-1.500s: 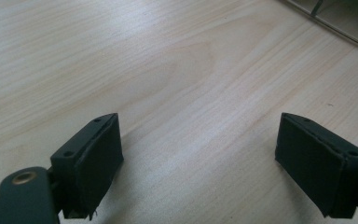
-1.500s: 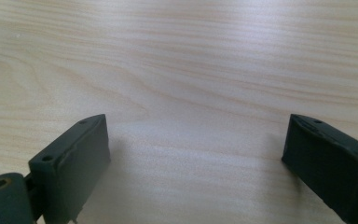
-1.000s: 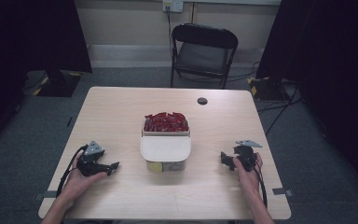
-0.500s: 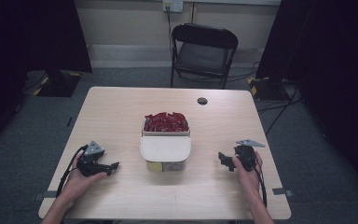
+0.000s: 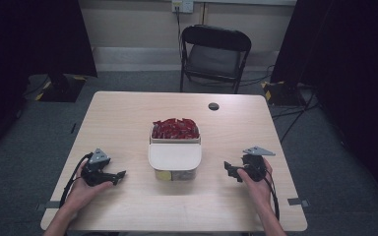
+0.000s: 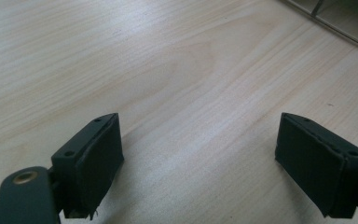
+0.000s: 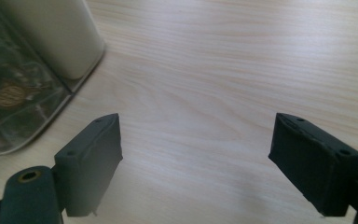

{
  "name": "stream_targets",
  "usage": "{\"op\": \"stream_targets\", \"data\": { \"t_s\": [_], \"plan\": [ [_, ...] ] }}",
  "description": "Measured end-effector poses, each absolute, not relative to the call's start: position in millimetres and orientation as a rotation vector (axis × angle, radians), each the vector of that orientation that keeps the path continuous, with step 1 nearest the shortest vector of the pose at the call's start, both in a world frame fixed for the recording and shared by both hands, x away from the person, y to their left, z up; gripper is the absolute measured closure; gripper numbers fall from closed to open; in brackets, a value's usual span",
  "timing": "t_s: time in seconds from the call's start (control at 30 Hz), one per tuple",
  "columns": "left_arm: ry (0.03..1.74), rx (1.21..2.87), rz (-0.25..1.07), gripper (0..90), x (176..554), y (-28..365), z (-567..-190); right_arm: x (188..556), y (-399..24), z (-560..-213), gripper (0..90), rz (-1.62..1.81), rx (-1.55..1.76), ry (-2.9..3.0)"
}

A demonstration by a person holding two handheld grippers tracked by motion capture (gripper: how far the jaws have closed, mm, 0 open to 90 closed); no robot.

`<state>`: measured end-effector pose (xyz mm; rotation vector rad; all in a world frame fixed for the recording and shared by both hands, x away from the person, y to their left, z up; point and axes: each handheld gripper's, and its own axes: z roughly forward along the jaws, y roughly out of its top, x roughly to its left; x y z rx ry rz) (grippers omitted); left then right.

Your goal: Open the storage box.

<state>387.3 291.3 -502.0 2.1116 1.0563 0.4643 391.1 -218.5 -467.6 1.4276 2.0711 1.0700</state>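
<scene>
Right hand-held gripper raised, box holding red packets

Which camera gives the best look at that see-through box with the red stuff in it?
The high view: the whole box sits mid-table, its cream lid covering the near half and the red packets showing behind. The right gripper view catches just a corner of it, up close. The left gripper view has a sliver at top right, too little to identify.

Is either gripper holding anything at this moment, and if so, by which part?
Nothing is held. The left gripper and the right gripper both have open jaws with bare table between them, one on each side of the container.
</scene>
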Motion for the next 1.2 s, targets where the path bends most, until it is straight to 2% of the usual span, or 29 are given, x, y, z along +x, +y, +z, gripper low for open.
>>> {"op": "stream_targets", "data": {
  "t_s": [0.5,1.2],
  "plan": [
    [1.056,2.108,0.464,14.3,387.3,291.1,-502.1,375.4,-193.3,-444.8,14.1,1.155,1.314,2.120],
    [1.055,2.108,0.463,14.3,387.5,291.2,-502.1,353.0,-147.7,-430.2,14.2,1.244,1.145,2.239]
  ]
}}
